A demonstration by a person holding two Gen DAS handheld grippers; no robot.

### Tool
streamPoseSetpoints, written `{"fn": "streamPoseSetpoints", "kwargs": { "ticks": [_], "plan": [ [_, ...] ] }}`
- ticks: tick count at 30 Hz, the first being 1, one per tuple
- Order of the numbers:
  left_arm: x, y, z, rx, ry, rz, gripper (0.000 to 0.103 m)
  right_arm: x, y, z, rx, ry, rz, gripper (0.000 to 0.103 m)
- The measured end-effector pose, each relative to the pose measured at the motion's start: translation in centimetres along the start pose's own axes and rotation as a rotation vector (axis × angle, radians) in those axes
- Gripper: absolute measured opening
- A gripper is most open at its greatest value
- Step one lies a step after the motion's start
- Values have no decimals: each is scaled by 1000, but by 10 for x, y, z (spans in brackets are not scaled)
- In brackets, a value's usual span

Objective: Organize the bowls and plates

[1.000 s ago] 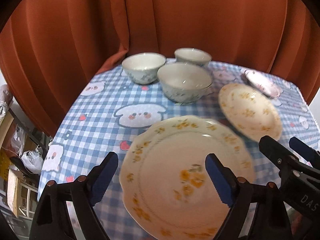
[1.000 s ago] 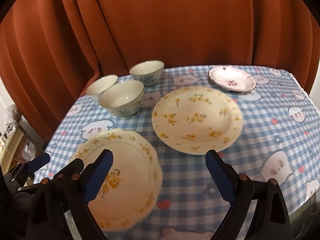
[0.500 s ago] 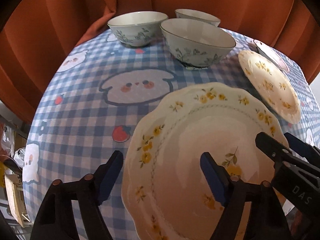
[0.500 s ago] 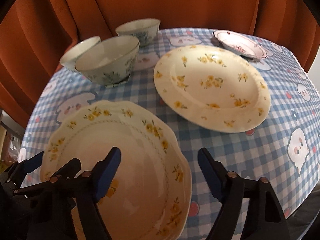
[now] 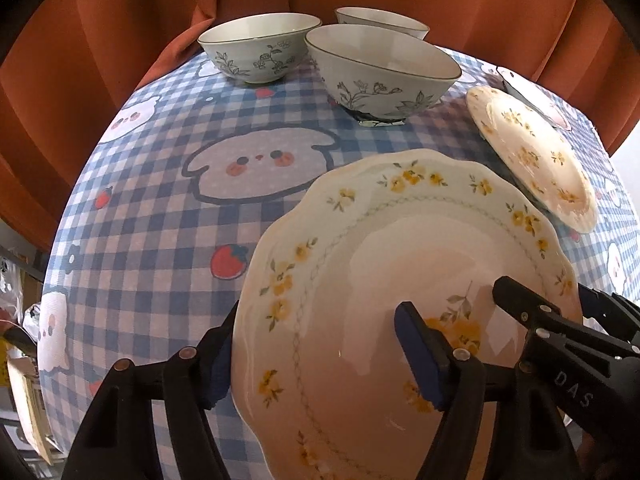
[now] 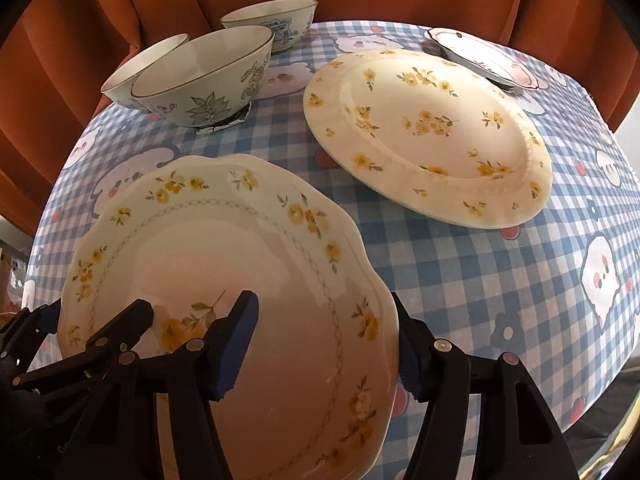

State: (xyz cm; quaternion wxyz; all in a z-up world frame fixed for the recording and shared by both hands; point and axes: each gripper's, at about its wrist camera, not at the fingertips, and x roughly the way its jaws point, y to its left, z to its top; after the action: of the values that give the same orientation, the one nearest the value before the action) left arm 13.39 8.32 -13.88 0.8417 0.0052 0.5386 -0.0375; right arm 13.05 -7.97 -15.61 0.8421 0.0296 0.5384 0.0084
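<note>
The three bowls [image 6: 208,76] at 11 o'clock hold nothing. The wavy plate [image 5: 400,300] with yellow flowers sits at 6 o'clock on the checked table [image 5: 160,220]. The left gripper [image 5: 316,356] and right gripper [image 6: 324,344] each spread their fingers wide across its edge.

Blue checked tablecloth [image 5: 160,208] with cartoon prints, rust-orange curtain [image 5: 120,20] behind

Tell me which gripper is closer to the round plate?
Right. The right gripper straddles the scalloped plate on the side toward the round plate; the left gripper straddles its opposite side, farther away.
</note>
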Motion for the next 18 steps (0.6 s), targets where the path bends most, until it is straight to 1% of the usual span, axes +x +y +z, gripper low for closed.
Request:
{"fn": "streamPoseSetpoints", "kwargs": {
  "ticks": [3,8,12,14,18],
  "plan": [
    [-1,-1,1,-3,16,8,75,-1,2,1,-4,23,-6,66],
    [-5,-4,4,18,26,-2,74,-5,-2,4,11,39,-17,66],
    [-10,-6,10,8,46,-20,74,-13,-4,8,11,53,-22,66],
    [-16,-9,14,10,33,-26,73,-20,-7,11,9,48,-29,66],
    [-25,-21,19,30,-7,-34,74,-35,-17,16,20,7,-38,66]
  ]
}}
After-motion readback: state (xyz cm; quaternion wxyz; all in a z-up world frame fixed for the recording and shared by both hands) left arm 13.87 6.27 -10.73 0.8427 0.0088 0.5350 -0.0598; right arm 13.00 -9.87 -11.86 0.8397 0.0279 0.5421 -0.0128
